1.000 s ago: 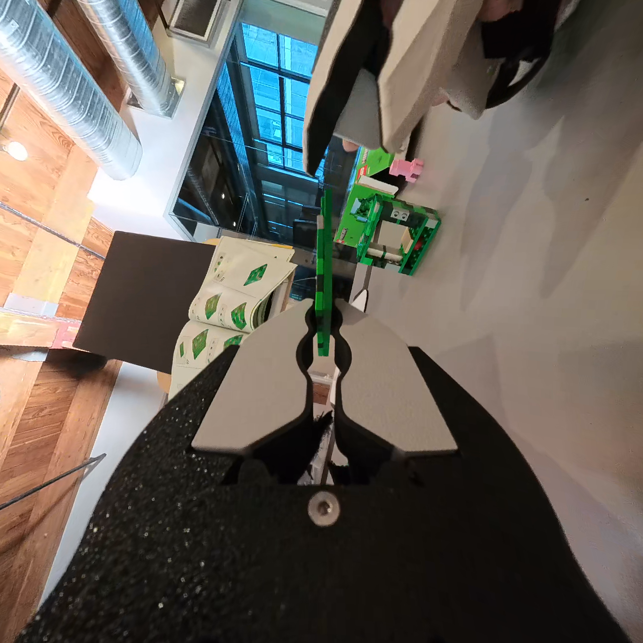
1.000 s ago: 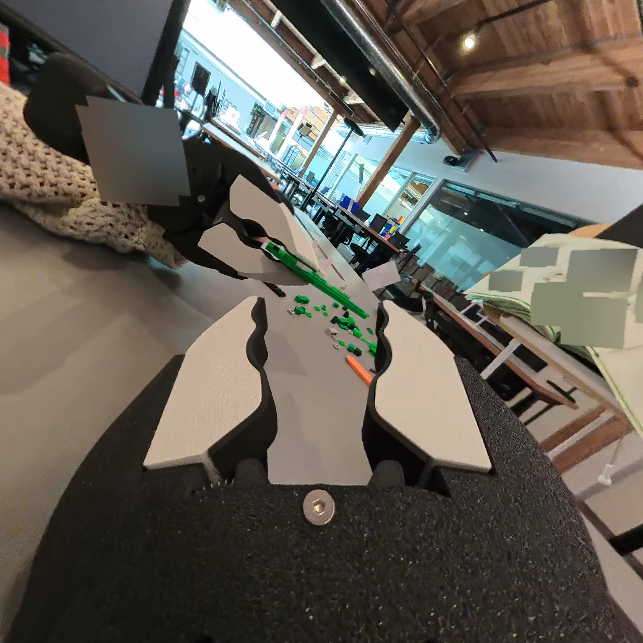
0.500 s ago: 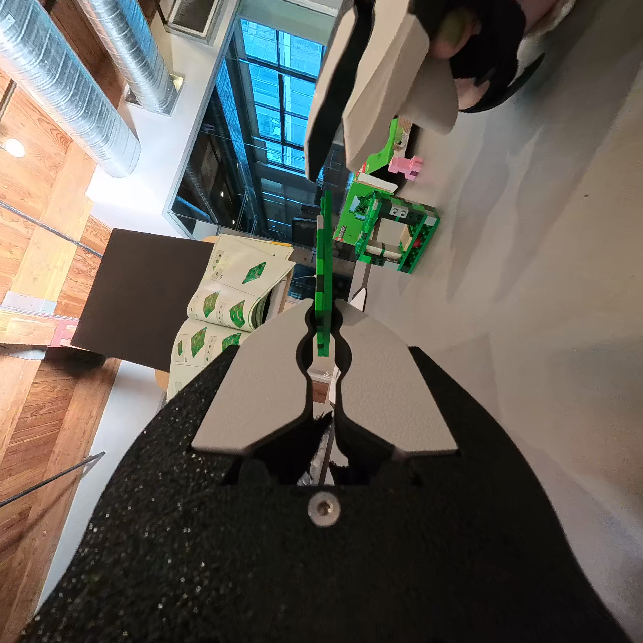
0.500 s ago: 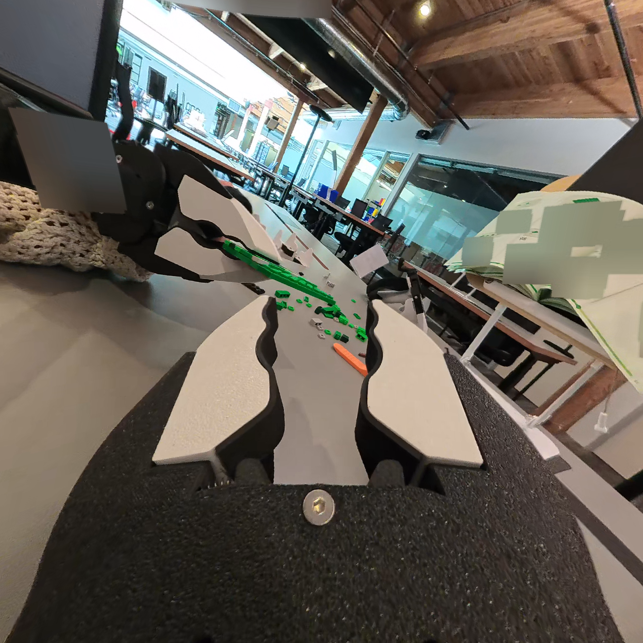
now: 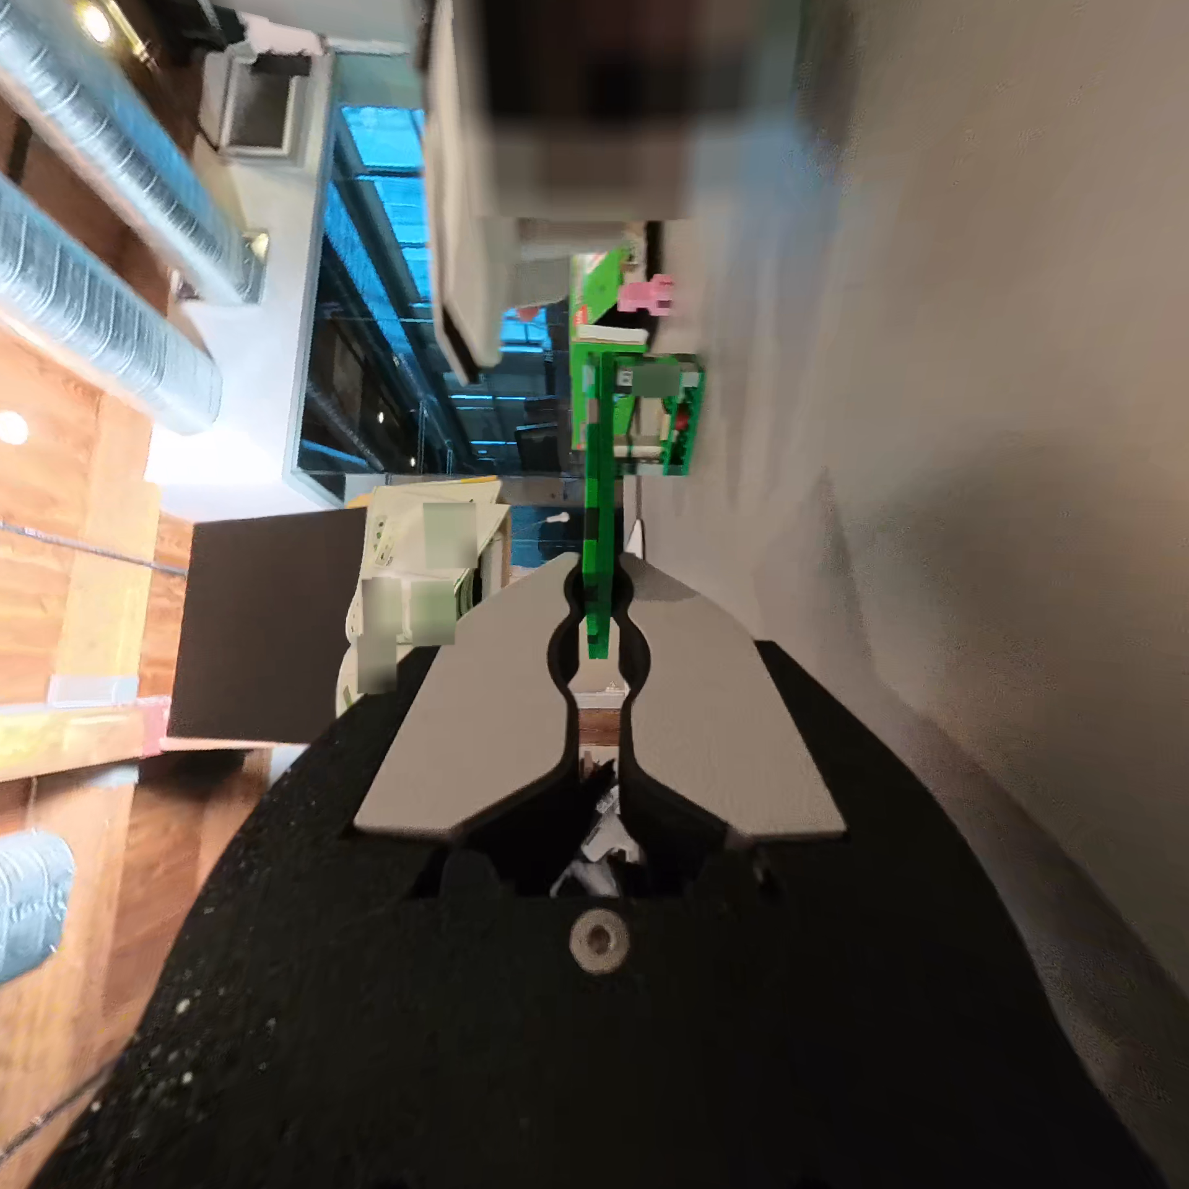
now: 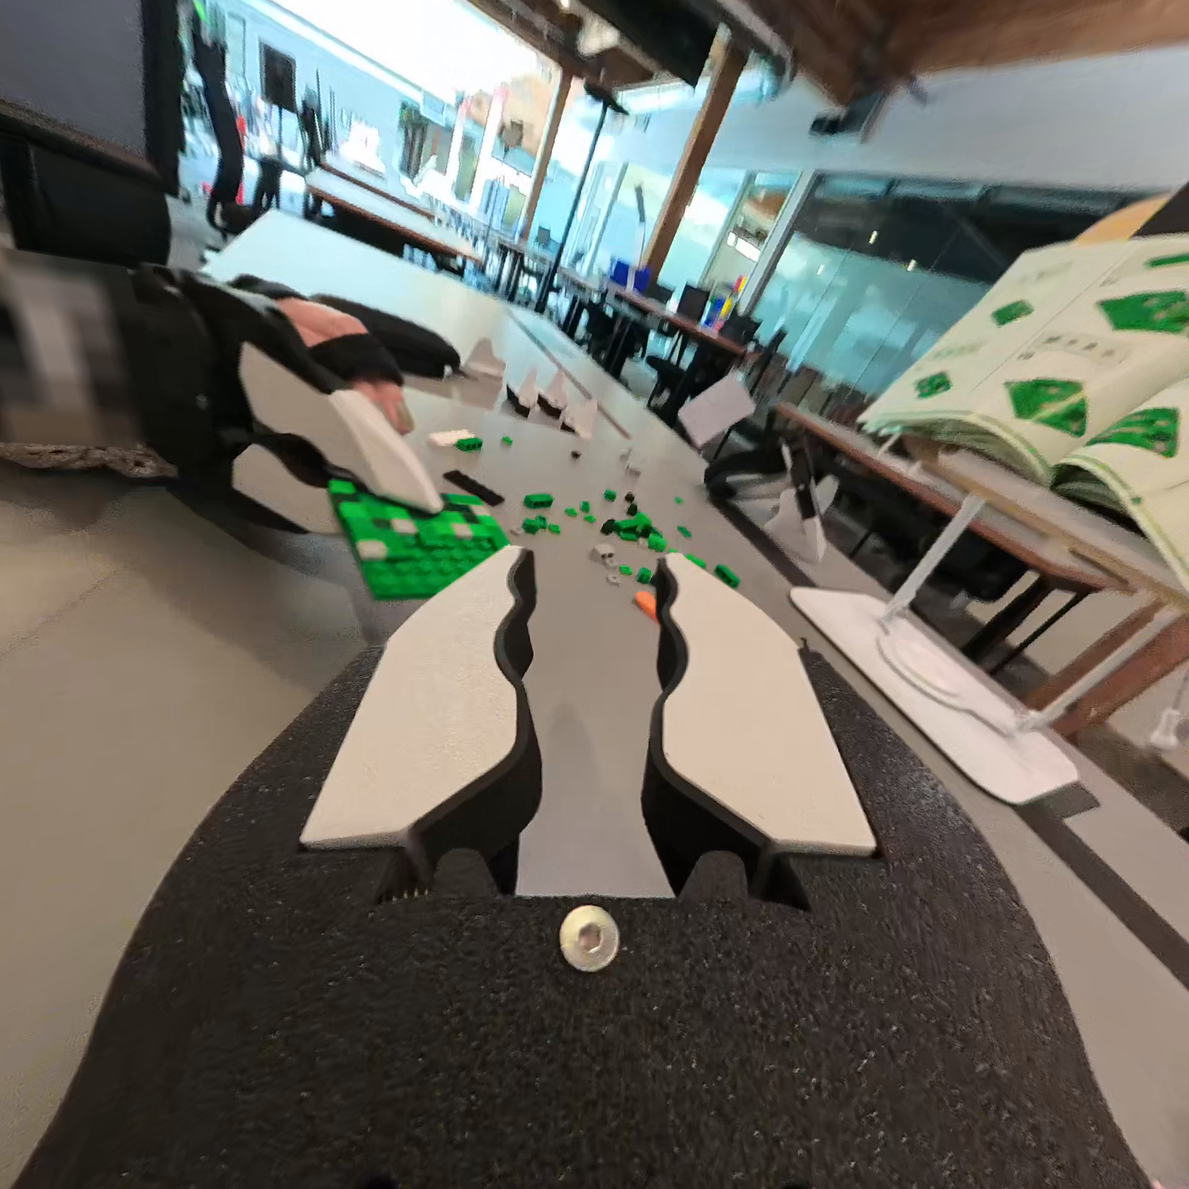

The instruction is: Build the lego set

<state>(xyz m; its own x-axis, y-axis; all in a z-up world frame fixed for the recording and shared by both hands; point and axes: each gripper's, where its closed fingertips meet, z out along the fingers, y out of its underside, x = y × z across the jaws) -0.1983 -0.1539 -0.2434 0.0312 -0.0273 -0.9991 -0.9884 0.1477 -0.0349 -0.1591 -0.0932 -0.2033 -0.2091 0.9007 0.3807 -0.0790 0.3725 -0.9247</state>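
Two grey fingers of the left gripper (image 5: 598,572) pinch a flat green lego plate with dark squares (image 5: 597,515) edge-on in the left wrist view; beyond it stands a partly built green lego house (image 5: 656,412) on the grey table (image 5: 965,579), with a small pink lego figure (image 5: 646,294) farther off; an open instruction booklet (image 5: 437,534) sits to the left; the right gripper's pale fingers (image 5: 470,257) loom blurred above.

From the right wrist view, the right gripper (image 6: 595,566) hangs with its fingers parted and nothing between them; left of it the left gripper (image 6: 360,476) clamps the studded green plate (image 6: 418,547) above the table (image 6: 161,643); loose green lego bricks (image 6: 630,524) lie scattered beyond, an orange piece (image 6: 645,603) just beside the right fingertip; the booklet (image 6: 1061,386) rests on a white stand (image 6: 933,695) at right.
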